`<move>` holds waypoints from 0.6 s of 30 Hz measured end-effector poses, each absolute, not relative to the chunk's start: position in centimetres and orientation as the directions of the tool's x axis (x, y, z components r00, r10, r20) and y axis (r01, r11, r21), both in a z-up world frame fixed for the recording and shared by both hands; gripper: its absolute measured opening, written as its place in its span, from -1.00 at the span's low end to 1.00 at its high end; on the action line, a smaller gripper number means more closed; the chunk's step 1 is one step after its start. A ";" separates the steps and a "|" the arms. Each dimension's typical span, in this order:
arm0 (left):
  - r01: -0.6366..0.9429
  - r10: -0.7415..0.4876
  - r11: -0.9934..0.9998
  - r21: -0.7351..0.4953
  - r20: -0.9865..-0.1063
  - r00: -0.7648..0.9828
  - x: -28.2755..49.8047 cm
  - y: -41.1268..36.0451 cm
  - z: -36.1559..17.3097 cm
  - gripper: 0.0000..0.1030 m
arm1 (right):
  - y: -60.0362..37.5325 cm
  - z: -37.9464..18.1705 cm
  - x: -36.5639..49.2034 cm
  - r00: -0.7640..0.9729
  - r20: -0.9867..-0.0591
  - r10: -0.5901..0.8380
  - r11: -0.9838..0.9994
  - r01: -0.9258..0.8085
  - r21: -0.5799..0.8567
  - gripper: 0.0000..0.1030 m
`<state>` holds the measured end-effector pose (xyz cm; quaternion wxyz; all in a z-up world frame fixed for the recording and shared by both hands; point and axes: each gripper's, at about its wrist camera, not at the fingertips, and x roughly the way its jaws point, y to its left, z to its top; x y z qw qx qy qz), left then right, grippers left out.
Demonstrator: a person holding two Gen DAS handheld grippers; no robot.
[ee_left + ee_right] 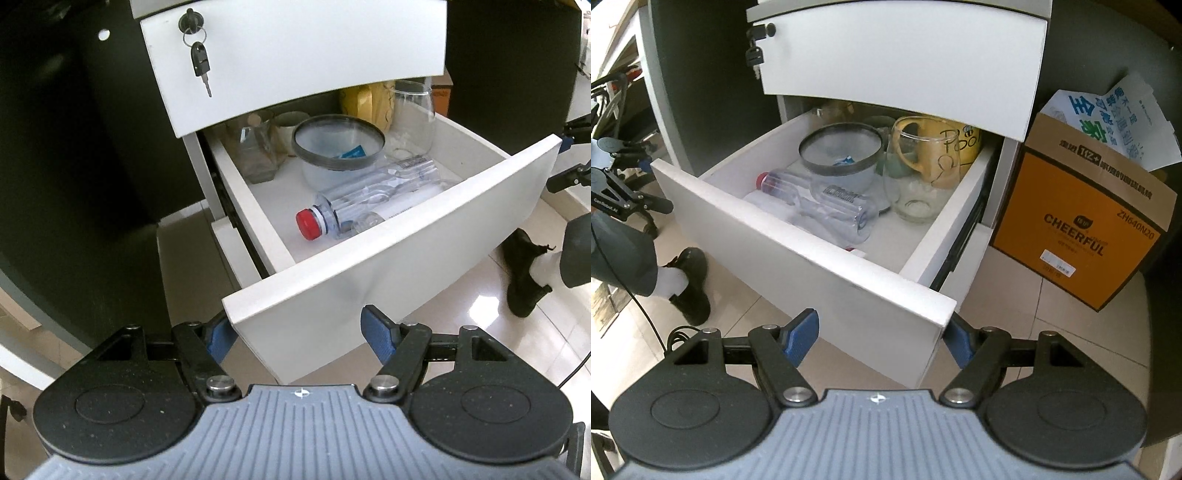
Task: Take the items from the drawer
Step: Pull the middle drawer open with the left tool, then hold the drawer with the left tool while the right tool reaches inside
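A white drawer (388,254) (798,266) stands pulled open. Inside lie a clear plastic bottle (373,197) (816,203) with a red cap (309,224), a clear bowl with a dark rim (338,147) (840,157), a tall clear glass (413,118) (923,173), a yellow mug (367,101) (960,142) and a square glass jar (256,147). My left gripper (297,338) is open and empty, in front of the drawer's front panel. My right gripper (881,338) is open and empty, in front of the panel's right corner.
A shut upper drawer (295,48) (905,55) with a key in its lock (199,59) overhangs the back of the open one. An orange cardboard box (1082,218) stands to the right. A person's black shoe (524,273) (689,284) is on the tiled floor.
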<state>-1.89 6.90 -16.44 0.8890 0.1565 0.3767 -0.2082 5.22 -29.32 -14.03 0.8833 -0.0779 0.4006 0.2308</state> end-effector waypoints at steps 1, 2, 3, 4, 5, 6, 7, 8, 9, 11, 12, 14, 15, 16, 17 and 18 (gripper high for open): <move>0.494 -0.254 0.861 0.124 -0.736 0.627 -1.7 7.0 -16.3 0.42 | -29.4 -14.0 5.0 0.569 -0.746 0.346 0.880 -0.473 0.048 0.54; 0.500 -0.253 0.856 0.131 -0.738 0.626 -1.6 7.1 -16.1 0.42 | -29.4 -14.0 4.9 0.566 -0.748 0.347 0.879 -0.475 0.048 0.54; 0.504 -0.252 0.853 0.135 -0.739 0.625 -1.3 7.1 -16.1 0.41 | -29.4 -14.0 4.7 0.564 -0.750 0.347 0.878 -0.476 0.049 0.54; 0.508 -0.252 0.850 0.140 -0.740 0.624 -1.0 7.1 -16.0 0.41 | -29.4 -13.9 4.5 0.561 -0.752 0.347 0.878 -0.476 0.050 0.54; 0.508 -0.253 0.851 0.136 -0.740 0.623 -0.7 7.2 -15.9 0.41 | -29.4 -13.9 4.4 0.558 -0.754 0.347 0.877 -0.477 0.050 0.54; 0.507 -0.255 0.852 0.131 -0.741 0.620 -0.5 7.3 -15.7 0.41 | -29.4 -13.9 4.1 0.556 -0.755 0.347 0.876 -0.479 0.050 0.54; 0.507 -0.258 0.853 0.127 -0.742 0.619 -0.3 7.4 -15.7 0.41 | -29.3 -13.9 4.0 0.554 -0.757 0.347 0.875 -0.481 0.049 0.54; 0.507 -0.259 0.853 0.126 -0.741 0.620 -0.2 7.5 -15.6 0.41 | -29.3 -13.9 3.8 0.552 -0.759 0.346 0.874 -0.483 0.047 0.54; 0.509 -0.257 0.851 0.131 -0.740 0.621 -0.1 7.7 -15.2 0.41 | -29.3 -13.9 3.6 0.549 -0.761 0.344 0.874 -0.484 0.046 0.54; 0.511 -0.256 0.849 0.134 -0.742 0.620 0.1 7.7 -15.0 0.41 | -29.2 -13.8 3.3 0.543 -0.766 0.343 0.872 -0.487 0.046 0.54; 0.503 -0.258 0.855 0.122 -0.743 0.618 0.4 7.8 -15.0 0.41 | -29.2 -13.7 3.2 0.538 -0.769 0.345 0.871 -0.488 0.049 0.55; 0.489 -0.260 0.866 0.102 -0.745 0.615 0.8 8.0 -14.8 0.41 | -29.2 -13.7 2.9 0.530 -0.774 0.347 0.867 -0.496 0.049 0.55; 0.487 -0.256 0.867 0.104 -0.745 0.615 0.8 8.2 -14.7 0.41 | -29.1 -13.7 2.8 0.527 -0.776 0.348 0.865 -0.500 0.048 0.55; 0.491 -0.252 0.864 0.114 -0.746 0.616 0.9 8.2 -14.6 0.41 | -29.1 -13.7 2.8 0.523 -0.778 0.348 0.863 -0.503 0.048 0.55; 0.497 -0.248 0.859 0.124 -0.748 0.616 0.9 8.2 -14.5 0.41 | -29.1 -13.6 2.7 0.521 -0.779 0.349 0.862 -0.504 0.050 0.55; 0.501 -0.247 0.856 0.129 -0.750 0.614 0.9 8.2 -14.4 0.41 | -29.1 -13.6 2.6 0.518 -0.780 0.350 0.861 -0.505 0.050 0.55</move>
